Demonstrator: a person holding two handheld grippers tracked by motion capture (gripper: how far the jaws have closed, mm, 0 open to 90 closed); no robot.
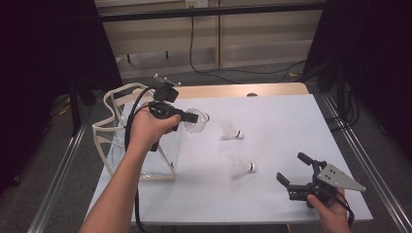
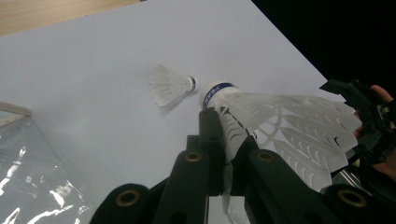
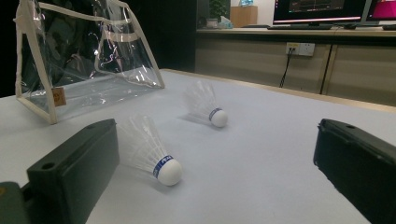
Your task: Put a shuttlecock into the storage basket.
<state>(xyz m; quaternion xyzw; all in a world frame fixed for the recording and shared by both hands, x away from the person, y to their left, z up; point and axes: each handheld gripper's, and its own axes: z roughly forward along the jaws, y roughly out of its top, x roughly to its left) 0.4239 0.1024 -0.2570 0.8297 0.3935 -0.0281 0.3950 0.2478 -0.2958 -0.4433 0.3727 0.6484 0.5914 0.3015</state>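
White-topped table (image 1: 272, 121), wood strip at the far edge, dark surrounds. High view: left gripper (image 1: 190, 116) raised near the clear bag (image 1: 114, 141) at the table's left edge, pinching a shuttlecock (image 1: 196, 121). Left gripper view gives the detail: jaws pressed on the feather skirt (image 2: 280, 126), cork pointing away. Two loose shuttlecocks lie mid-table, far one (image 1: 230, 131), near one (image 1: 241, 167). Right gripper (image 1: 293, 171) sits near the right front corner, jaws spread, nothing held; its view has the near shuttlecock (image 3: 149, 151) just ahead, plus a back counter with monitors (image 3: 322, 9).
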